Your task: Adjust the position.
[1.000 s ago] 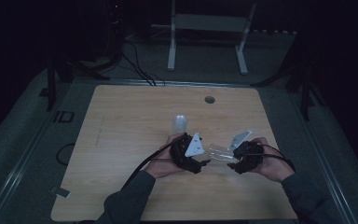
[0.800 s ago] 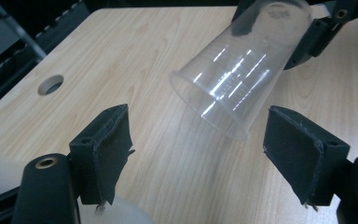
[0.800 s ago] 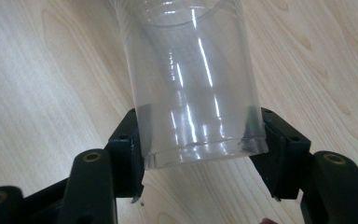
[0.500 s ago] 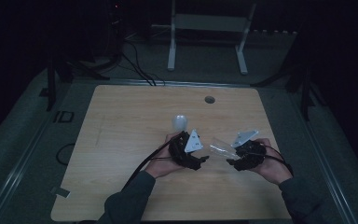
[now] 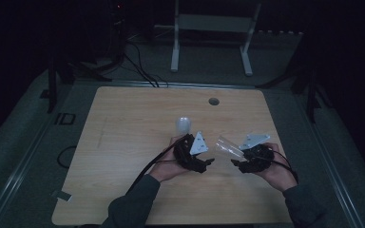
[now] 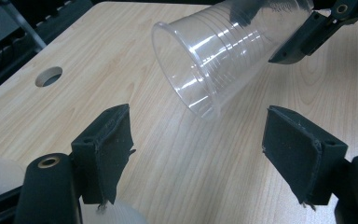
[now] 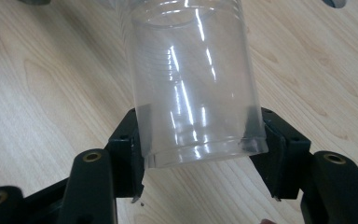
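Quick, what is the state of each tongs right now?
Left tongs: open, nothing between the jaws, which have just been closing.
Right tongs: closed on the clear plastic cup.

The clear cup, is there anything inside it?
The clear cup looks empty: the wooden table shows straight through its wall. The right tool is clamped around its base, so the black pads hide that bottom edge.

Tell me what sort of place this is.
Probably a lab bench set up for recording. A bare light wooden table with a round cable hole stands in a dark room, black cables trail across the grey floor, and a white metal stand stands behind.
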`<state>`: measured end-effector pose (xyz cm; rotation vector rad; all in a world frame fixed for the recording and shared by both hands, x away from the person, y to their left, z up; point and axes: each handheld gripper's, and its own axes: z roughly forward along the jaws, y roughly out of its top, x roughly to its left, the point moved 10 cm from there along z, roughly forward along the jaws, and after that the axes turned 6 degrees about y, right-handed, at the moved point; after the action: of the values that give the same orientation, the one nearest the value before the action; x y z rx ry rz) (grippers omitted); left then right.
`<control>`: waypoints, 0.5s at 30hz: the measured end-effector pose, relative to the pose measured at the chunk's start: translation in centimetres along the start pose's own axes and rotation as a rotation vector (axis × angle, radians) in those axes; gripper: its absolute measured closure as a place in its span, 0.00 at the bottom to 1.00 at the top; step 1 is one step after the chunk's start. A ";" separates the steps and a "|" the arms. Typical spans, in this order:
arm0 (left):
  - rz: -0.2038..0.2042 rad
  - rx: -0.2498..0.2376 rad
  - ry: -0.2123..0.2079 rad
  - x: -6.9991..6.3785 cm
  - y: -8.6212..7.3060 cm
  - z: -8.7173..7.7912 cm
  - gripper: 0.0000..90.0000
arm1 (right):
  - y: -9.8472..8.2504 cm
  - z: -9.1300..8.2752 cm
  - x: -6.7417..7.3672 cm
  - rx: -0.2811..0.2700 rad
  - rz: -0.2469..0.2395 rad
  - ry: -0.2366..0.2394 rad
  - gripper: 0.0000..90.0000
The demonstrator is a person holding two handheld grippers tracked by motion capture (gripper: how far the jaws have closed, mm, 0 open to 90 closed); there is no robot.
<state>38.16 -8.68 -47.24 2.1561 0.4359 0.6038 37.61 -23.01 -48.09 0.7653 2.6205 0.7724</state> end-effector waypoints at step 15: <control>-0.026 -0.007 0.000 -0.1 0.3 0.1 0.28 | 0.6 -0.5 0.0 -0.126 0.058 -0.058 0.46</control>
<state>38.16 -8.98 -47.13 2.1405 0.4610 0.5899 37.62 -22.85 -47.33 0.8184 2.4816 0.9080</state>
